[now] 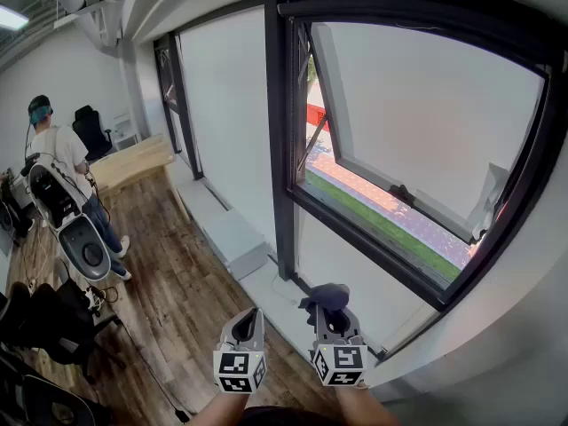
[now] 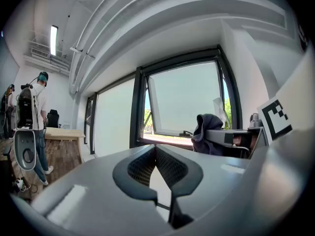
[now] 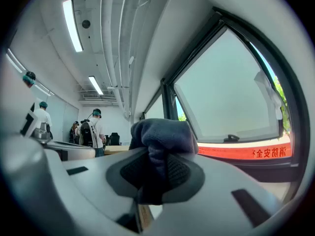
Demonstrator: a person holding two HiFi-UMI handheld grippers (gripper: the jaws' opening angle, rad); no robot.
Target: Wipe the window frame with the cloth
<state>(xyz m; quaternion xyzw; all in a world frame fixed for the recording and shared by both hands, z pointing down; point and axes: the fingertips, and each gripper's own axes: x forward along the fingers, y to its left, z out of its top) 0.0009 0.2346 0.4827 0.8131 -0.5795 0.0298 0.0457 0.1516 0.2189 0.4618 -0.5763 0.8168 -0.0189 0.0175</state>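
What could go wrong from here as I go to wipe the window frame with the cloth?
1. The cloth is a bunched wad pinched in the right gripper. Rubbing it along the frame might drag it loose.
2. The sash stands open, so a dropped cloth could fall outside.
3. The handle on the sash could snag the cloth.

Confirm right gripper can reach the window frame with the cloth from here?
Probably yes. Right gripper is shut on the cloth, held below the window frame and apart from it; nothing shows in between, so lifting forward should get there.
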